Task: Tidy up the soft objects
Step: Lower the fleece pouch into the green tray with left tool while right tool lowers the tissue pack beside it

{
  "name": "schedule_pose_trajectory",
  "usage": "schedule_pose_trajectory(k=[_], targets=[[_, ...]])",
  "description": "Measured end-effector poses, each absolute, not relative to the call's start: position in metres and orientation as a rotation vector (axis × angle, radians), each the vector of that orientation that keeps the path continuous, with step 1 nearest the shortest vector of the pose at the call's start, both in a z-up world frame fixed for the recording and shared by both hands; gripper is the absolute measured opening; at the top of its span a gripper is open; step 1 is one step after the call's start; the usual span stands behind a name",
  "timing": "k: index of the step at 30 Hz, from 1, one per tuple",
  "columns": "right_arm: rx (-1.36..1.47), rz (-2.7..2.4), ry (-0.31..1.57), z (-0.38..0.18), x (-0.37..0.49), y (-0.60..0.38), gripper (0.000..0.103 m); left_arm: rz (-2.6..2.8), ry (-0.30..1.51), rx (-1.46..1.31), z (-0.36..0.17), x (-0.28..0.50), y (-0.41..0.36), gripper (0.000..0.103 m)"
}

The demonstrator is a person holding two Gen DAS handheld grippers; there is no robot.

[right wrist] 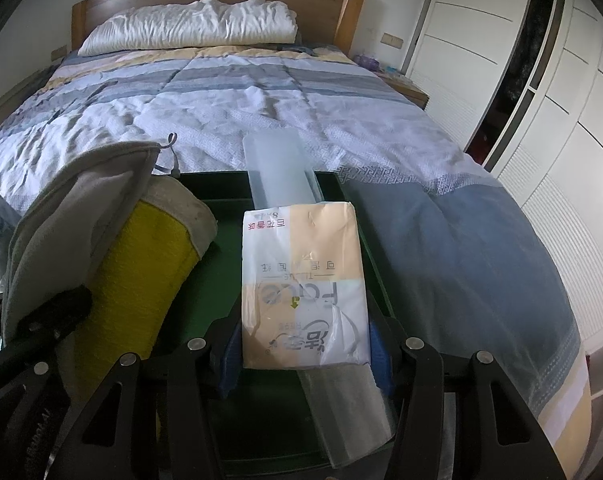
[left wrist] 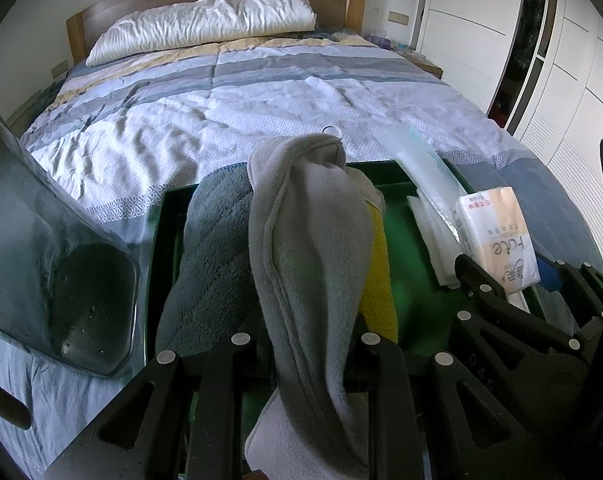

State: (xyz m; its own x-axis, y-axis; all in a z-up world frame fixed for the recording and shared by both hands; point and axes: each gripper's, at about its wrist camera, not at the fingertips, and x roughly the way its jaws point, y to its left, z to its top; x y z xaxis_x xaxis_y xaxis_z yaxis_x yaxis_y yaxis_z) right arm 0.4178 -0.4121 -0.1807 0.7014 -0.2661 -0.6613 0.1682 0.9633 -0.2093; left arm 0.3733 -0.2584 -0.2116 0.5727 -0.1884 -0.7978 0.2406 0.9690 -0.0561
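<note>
Your left tool [left wrist: 301, 344] clamps the folded grey fleece towel [left wrist: 301, 240] over the dark green tray [left wrist: 413, 240] on the striped bed [left wrist: 221, 112]; beside it lie blue and yellow cloths | your right tool [right wrist: 305, 344] grips the peach-white tissue pack [right wrist: 301, 280] above that tray
</note>
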Motion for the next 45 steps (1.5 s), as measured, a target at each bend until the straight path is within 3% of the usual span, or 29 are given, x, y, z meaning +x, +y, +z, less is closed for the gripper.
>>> schedule_pose_trajectory(k=[45], targets=[[-0.173,-0.228,0.797,-0.1778,0.4270,-0.4167,0.052,-0.241,0.962,0.060,-0.2087,0.3749,-0.2556,0.018]])
